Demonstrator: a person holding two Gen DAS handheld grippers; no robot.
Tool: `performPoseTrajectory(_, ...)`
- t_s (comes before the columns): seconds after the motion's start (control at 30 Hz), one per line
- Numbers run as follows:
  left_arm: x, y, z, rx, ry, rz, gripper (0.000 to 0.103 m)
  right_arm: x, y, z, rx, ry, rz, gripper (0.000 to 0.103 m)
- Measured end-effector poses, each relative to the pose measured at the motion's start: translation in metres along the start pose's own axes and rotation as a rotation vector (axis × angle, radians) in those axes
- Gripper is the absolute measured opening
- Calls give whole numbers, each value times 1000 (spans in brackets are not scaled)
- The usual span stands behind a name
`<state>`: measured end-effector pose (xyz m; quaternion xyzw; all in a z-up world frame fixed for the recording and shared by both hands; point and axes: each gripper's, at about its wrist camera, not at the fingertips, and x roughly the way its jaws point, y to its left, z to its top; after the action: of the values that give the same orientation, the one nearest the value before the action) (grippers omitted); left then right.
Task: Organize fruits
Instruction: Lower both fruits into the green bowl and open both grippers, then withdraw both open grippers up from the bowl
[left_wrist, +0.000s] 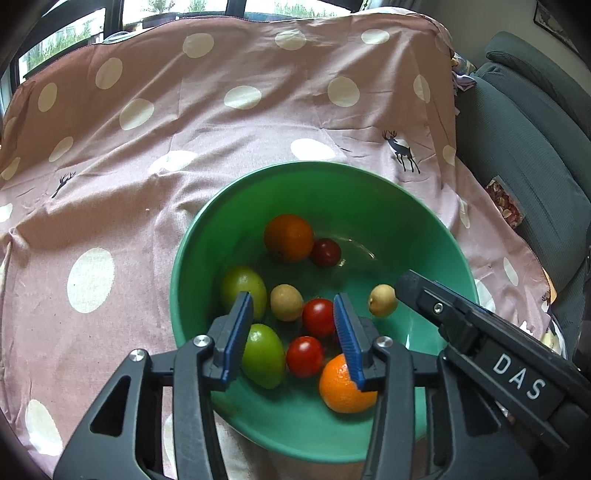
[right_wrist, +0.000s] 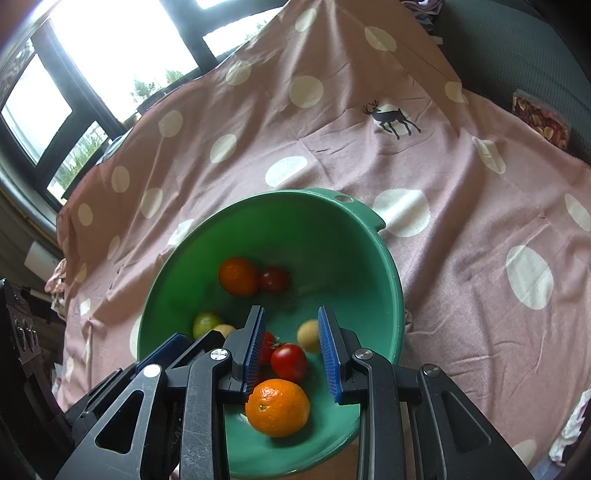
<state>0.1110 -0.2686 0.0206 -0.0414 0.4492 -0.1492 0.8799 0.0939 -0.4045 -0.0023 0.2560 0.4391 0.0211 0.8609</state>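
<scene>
Cloth (left_wrist: 184, 147), pink with pale dots and small deer prints, covers the surface, with a window (left_wrist: 74, 33) along the upper left of both views and a grey seat (left_wrist: 535, 147) at the right edge. A green bowl (left_wrist: 314, 168) sits on the cloth at lower centre and holds all the fruit.

In the left wrist view, from left to right, lie two green fruits (left_wrist: 243, 284), a brown oval fruit (left_wrist: 286, 302), a large orange (left_wrist: 288, 238) with a dark red fruit (left_wrist: 325, 252) touching it at the far side, two tomatoes (left_wrist: 318, 317), a mandarin (left_wrist: 345, 384) at the near rim and a pale yellow fruit (left_wrist: 382, 300).

The left gripper (left_wrist: 291, 295) hangs over the bowl, its blue pads well apart and gripping nothing. The right gripper (right_wrist: 291, 308) enters the left view from the lower right; only its own view shows its pads, a narrow gap apart, empty, with the mandarin and a tomato below.

Only the right view shows the bowl's tab with a hole (right_wrist: 345, 199); there one green fruit is hidden.
</scene>
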Motion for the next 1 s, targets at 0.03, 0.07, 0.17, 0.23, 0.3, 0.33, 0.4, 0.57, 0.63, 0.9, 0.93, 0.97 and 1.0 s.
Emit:
performPoseTrajectory(0.03, -1, 0, 0, 2, 1, -5, 52, -1, 0, 0, -1, -2, 2, 29)
performPoseTrajectory(0.07, -3, -1, 0, 3, -1, -8, 58, -1, 0, 0, -1, -5, 0, 31)
performPoseTrajectory(0.17, -12, -1, 0, 10, -31, 8, 72, -7, 1, 0, -9, -35, -30, 47)
performPoseTrajectory(0.23, -19, 0, 1, 12, -53, 36, 81, -13, 2, 1, -14, -60, -31, 50)
performPoseTrajectory(0.3, -27, 2, 2, 16, -77, 46, 90, -18, 2, 2, -12, -77, -21, 60)
performPoseTrajectory(0.33, -31, 3, 3, 12, -85, 64, 94, -21, 2, 2, -14, -86, -13, 62)
performPoseTrajectory(0.4, -40, 7, 2, 6, -115, 78, 102, -27, 4, 3, -21, -105, -2, 69)
performPoseTrajectory(0.57, -56, 17, 2, -16, -139, 66, 102, -39, 12, 2, -47, -146, 29, 84)
performPoseTrajectory(0.63, -62, 19, 1, -19, -153, 74, 102, -42, 15, 2, -52, -150, 38, 85)
performPoseTrajectory(0.9, -72, 26, -2, -40, -166, 80, 102, -49, 21, 0, -70, -173, 17, 87)
performPoseTrajectory(0.93, -72, 28, -2, -47, -164, 78, 102, -50, 21, 0, -69, -173, 12, 87)
performPoseTrajectory(0.97, -72, 29, -2, -52, -164, 76, 102, -50, 21, 0, -67, -173, 6, 87)
performPoseTrajectory(1.0, -72, 29, -3, -56, -162, 74, 102, -49, 20, 0, -65, -171, 0, 87)
